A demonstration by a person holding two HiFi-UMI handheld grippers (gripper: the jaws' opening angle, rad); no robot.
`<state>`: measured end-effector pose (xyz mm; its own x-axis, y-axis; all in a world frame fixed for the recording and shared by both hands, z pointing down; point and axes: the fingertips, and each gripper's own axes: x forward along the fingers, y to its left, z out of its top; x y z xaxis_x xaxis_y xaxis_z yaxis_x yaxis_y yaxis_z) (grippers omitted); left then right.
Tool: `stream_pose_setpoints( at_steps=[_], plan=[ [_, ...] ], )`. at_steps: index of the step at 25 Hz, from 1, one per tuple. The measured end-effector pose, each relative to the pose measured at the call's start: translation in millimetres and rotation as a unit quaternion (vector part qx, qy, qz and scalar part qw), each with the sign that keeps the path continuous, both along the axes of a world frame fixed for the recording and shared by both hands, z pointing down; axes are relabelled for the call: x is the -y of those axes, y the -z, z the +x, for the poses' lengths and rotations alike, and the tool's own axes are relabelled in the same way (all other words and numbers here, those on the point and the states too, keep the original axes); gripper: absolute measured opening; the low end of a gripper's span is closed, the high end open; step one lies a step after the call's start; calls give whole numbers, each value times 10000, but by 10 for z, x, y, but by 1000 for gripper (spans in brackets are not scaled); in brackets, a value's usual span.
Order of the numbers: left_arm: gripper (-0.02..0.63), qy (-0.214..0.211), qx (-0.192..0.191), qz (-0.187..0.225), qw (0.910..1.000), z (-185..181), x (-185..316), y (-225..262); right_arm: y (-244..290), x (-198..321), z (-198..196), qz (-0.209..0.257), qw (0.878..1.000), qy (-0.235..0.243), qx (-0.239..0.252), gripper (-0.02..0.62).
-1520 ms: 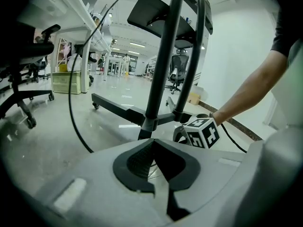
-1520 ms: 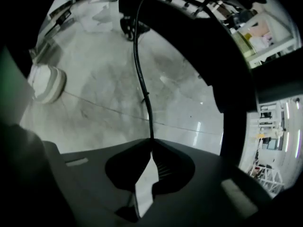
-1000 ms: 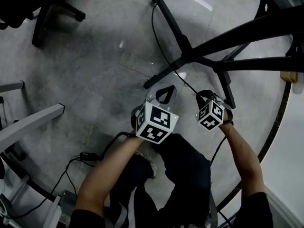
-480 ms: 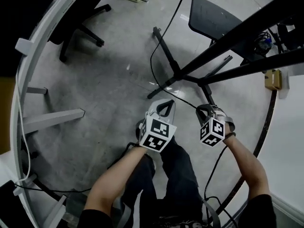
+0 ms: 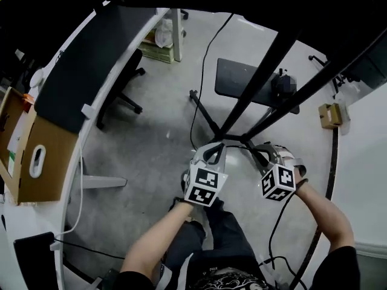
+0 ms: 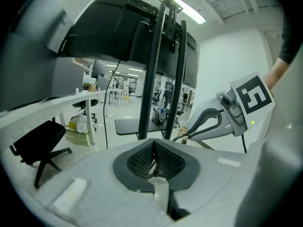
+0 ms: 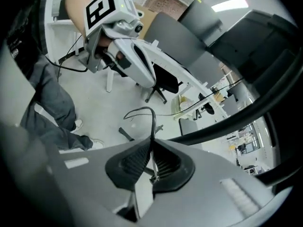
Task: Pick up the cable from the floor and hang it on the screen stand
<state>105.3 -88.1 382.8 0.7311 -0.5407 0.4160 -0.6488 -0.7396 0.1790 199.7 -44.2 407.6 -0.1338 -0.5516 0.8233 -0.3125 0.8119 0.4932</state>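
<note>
Black cable (image 7: 152,126) runs between the two hand-held tools, well up off the grey floor (image 5: 151,138). In the right gripper view the right gripper (image 7: 152,162) has its ribbed pads pressed together on the cable, which rises from the pinch and curls in a loop toward the upper left of the frame. In the left gripper view the left gripper (image 6: 154,161) is likewise closed, with a thin dark strand caught between its pads and leading off right toward the other tool's tips.

In the head view both tools sit side by side at centre frame, just beside the foot of the screen stand (image 5: 260,71). The stand's dark posts slant up to the top right, and its flat base plate (image 5: 242,83) lies just above the tools. An office chair (image 5: 121,98) stands at the upper left beside a curved white desk (image 5: 91,110). A cardboard box (image 5: 36,150) rests at the left edge.
</note>
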Motion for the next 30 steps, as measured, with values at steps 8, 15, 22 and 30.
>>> stream_pose_setpoints(
  at_steps=[8, 15, 22, 30],
  plan=[
    [-2, -396, -298, 1065, 9931, 281, 200, 1668, 1974, 399, 80, 826, 9954, -463, 174, 25],
    [-2, -502, -587, 1951, 9777, 541, 476, 3033, 3519, 911, 312, 1824, 9808, -684, 4, 25],
    [-2, -628, -696, 2597, 9611, 803, 717, 3975, 4785, 1305, 447, 2503, 9642, -869, -137, 26],
    [-2, -764, -701, 3046, 9468, 991, 910, 4594, 6189, 1667, 421, 3112, 9416, -1220, -402, 28]
  ],
)
